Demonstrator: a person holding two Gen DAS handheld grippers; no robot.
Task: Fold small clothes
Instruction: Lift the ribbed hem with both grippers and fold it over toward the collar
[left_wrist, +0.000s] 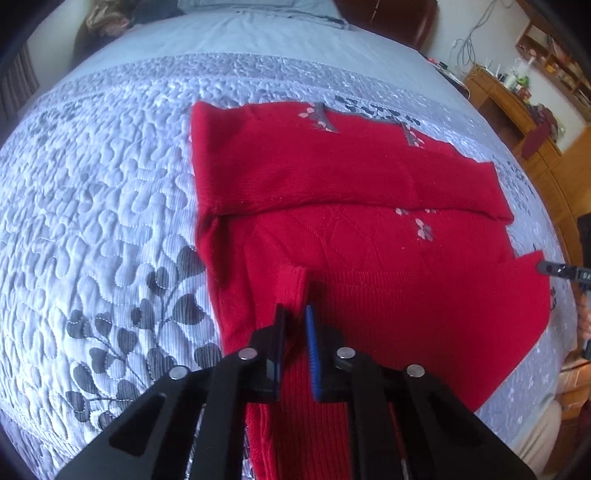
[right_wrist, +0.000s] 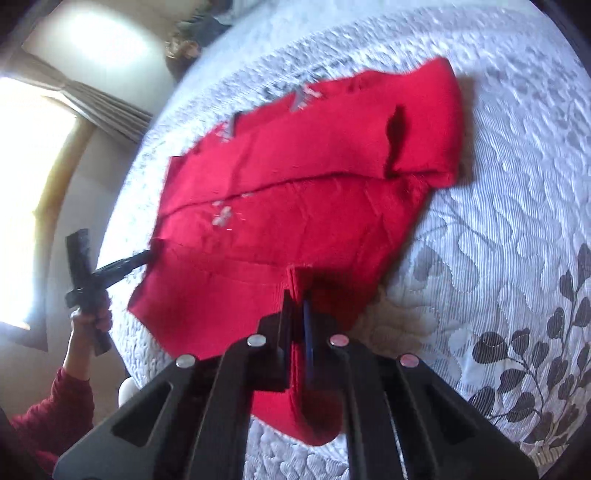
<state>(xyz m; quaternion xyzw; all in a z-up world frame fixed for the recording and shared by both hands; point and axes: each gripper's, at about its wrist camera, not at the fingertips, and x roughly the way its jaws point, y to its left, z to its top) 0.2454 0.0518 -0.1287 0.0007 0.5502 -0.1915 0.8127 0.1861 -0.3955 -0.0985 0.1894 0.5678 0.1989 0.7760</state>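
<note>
A red knit sweater (left_wrist: 351, 177) with small flower patterns lies on the bed, and its upper part is folded over itself. My left gripper (left_wrist: 294, 308) is shut on a pinched-up fold of the ribbed hem at the near left corner. At the right edge of the left wrist view, the right gripper (left_wrist: 550, 268) touches the sweater's other near corner. In the right wrist view, my right gripper (right_wrist: 296, 299) is shut on the ribbed hem of the sweater (right_wrist: 295, 166), which is lifted a little off the bed. The left gripper (right_wrist: 136, 260) grips the far corner there, held by a hand (right_wrist: 90, 317) in a red sleeve.
A pale grey quilted bedspread (left_wrist: 110, 184) with dark leaf prints (right_wrist: 535, 350) surrounds the sweater. Pillows (left_wrist: 258, 7) lie at the head of the bed. A wooden desk and shelves (left_wrist: 517, 107) stand to the right. A bright curtained window (right_wrist: 37, 166) is beyond the bed's edge.
</note>
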